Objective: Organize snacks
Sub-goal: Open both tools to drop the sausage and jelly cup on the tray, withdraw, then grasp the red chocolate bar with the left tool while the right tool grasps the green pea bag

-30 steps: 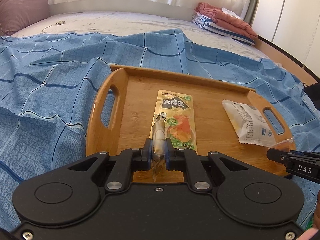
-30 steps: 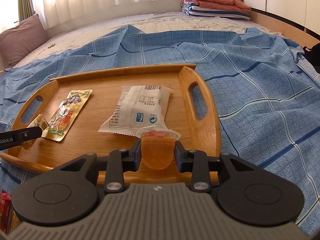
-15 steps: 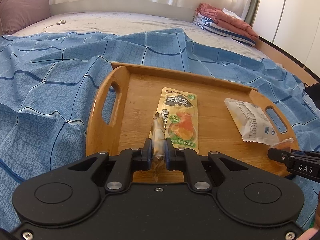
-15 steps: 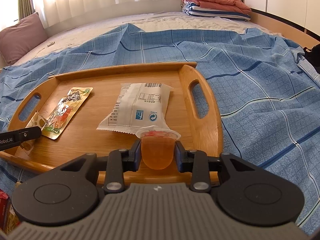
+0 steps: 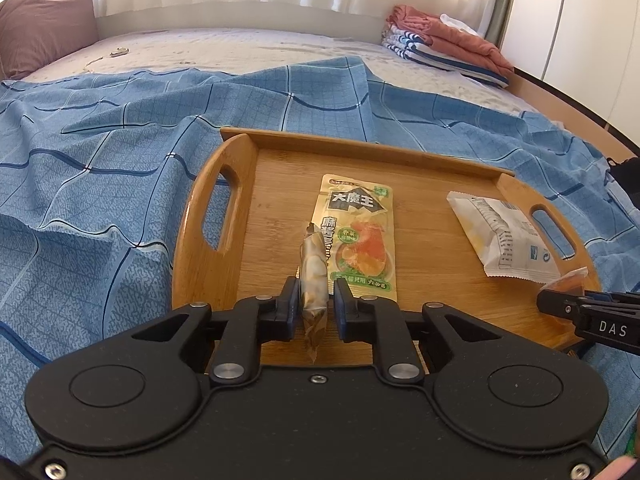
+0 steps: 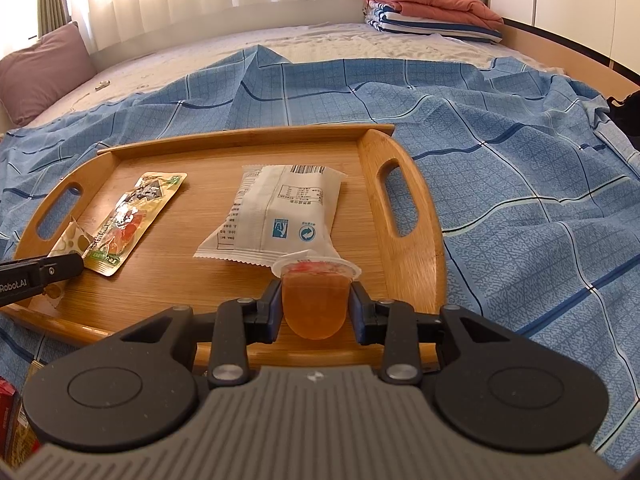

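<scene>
I have a snack in each gripper and both hang low over the near edge of the wooden tray (image 5: 400, 160), which sits on the blue checked bedspread (image 5: 100, 160) so the loose packets get one flat, firm place instead of sinking into the folds

My left gripper (image 5: 316, 306) has its jaws opening around a small clear-wrapped snack (image 5: 314, 268); the packet stands on edge between them, and I can see a sliver of daylight beside the right pad, so I judge the pinch is no longer pressing. I hold it by its narrow side because the wrapper is thin and slippery, and it hangs just left of the yellow-green pouch (image 5: 358, 232) that lies flat in the tray, so the two should end up side by side rather than stacked

My right gripper (image 6: 316, 304) is also opening, with the orange jelly cup (image 6: 314, 300) between the jaws, its sealed lid facing away from me. The pads sit at the cup's sides below the rim, where the wall is stiffest. It hovers at the near right of the tray, just in front of the white packet (image 6: 280, 216), whose near corner it almost touches

That leaves left, middle and right each with their own items, and I judge both releases are the step in hand. The cup is round-bottomed, so it may roll once free
</scene>
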Action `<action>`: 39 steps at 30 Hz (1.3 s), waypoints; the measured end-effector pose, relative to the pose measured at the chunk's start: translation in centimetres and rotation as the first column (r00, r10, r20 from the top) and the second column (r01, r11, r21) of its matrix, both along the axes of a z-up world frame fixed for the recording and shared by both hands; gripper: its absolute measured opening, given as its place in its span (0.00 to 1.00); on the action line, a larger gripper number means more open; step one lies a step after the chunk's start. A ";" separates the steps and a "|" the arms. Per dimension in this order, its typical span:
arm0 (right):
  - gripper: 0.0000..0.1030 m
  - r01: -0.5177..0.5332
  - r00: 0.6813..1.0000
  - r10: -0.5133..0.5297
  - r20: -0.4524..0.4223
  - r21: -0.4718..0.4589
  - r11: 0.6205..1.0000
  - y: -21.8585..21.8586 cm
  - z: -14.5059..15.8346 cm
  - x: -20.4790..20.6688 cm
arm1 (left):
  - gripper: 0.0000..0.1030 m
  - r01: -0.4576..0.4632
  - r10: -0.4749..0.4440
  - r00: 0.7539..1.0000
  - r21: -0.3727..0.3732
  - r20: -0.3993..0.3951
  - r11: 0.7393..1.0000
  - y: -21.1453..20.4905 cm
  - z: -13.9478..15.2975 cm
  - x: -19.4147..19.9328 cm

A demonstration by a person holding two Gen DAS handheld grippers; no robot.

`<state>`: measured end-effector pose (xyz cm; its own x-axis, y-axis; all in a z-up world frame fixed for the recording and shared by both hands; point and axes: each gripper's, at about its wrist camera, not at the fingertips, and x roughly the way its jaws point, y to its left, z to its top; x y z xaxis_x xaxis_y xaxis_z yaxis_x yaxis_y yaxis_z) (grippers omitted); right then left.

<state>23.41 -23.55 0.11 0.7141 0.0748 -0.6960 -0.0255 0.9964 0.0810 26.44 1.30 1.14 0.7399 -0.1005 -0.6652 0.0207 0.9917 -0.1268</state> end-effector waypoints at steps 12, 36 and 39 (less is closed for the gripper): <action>0.59 -0.006 1.000 0.006 0.008 0.003 1.000 -0.2 0.3 -0.4 | 0.82 0.001 0.000 1.000 -0.037 0.021 0.999 0.8 0.9 -1.1; 0.91 -0.069 0.985 0.071 0.158 -0.019 0.997 -1.5 3.4 -8.2 | 0.96 0.113 -0.136 0.976 0.137 0.169 0.984 0.1 3.6 -12.5; 0.93 -0.067 0.981 0.072 0.182 -0.033 0.997 -1.9 3.3 -10.0 | 0.96 0.112 -0.139 0.972 0.148 0.191 0.983 0.2 3.2 -14.5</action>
<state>13.36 -25.43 3.37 0.8230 0.1123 -0.5569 -0.1071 0.9934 0.0420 11.94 1.52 4.39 0.8462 -0.1202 -0.5191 0.1574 0.9871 0.0281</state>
